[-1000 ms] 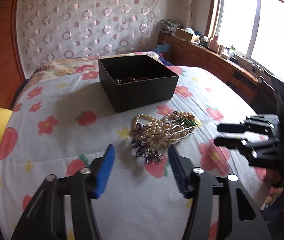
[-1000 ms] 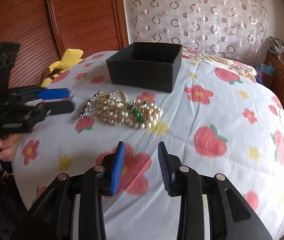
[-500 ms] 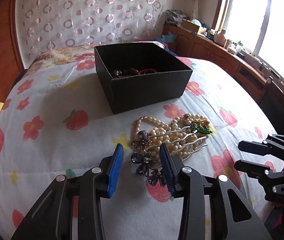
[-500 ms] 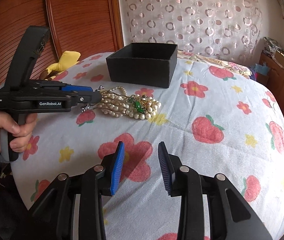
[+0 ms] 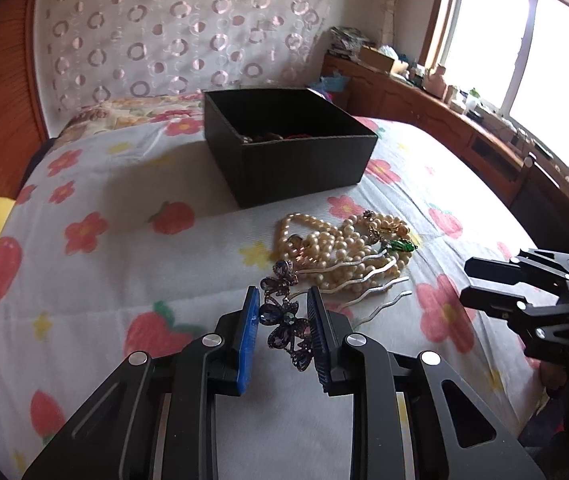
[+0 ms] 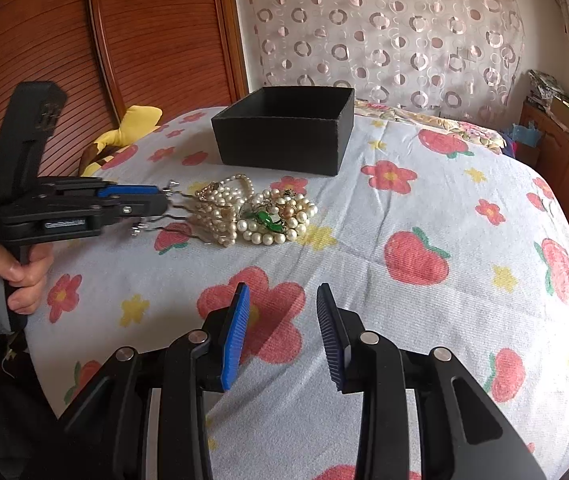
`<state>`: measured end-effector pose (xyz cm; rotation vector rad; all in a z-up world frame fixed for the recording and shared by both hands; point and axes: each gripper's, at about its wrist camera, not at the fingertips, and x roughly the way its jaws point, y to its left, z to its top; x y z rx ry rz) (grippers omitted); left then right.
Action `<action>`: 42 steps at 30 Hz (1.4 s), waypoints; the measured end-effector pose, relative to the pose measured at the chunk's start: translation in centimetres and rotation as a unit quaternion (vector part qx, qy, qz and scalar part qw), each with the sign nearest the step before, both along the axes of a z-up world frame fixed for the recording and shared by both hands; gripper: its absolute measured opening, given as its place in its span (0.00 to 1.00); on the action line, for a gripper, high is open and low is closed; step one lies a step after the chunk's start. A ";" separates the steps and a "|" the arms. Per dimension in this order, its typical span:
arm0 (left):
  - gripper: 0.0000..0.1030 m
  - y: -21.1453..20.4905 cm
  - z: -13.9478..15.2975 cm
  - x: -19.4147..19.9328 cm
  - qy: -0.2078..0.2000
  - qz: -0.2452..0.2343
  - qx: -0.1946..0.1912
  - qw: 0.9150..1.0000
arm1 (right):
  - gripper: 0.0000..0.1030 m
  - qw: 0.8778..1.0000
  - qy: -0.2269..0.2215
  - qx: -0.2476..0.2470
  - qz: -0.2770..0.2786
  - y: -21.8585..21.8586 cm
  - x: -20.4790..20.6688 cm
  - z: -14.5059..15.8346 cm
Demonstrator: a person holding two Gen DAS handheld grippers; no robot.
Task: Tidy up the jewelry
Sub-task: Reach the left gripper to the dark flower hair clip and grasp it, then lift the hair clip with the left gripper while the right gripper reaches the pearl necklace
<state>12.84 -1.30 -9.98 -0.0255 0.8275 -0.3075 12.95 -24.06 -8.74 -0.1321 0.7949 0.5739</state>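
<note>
box (image 5: 296, 160): stands on the bed just behind the jewelry pile (image 5: 344, 248), top open and reachable from above.
left of box: bare bedspread (image 5: 116, 184), free to pass.
right of box: open bedspread; cabinet (image 6: 564, 168) along the far edge.
behind box: curtained wall (image 5: 180, 32).

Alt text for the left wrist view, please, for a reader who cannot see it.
The left gripper, its jaws just closing, brackets the purple flower head of a silver hair comb on a floral bedspread. Beyond lie tangled pearl necklaces and an open black box; the right gripper waits at right.
</note>
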 end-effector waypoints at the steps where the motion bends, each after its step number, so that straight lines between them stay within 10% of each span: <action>1: 0.22 0.2 0.2 -0.2 -0.003 0.003 0.001 1.000 | 0.36 1.000 0.000 0.000 0.000 0.0 0.0 0.0; 24: 0.22 3.8 2.8 -4.7 -0.062 0.057 -0.021 0.996 | 0.36 1.000 -0.004 -0.011 0.018 2.5 3.2 2.0; 42: 0.22 3.0 3.1 -5.3 -0.066 0.047 -0.026 0.996 | 0.05 0.993 0.020 -0.098 0.064 6.1 6.7 1.2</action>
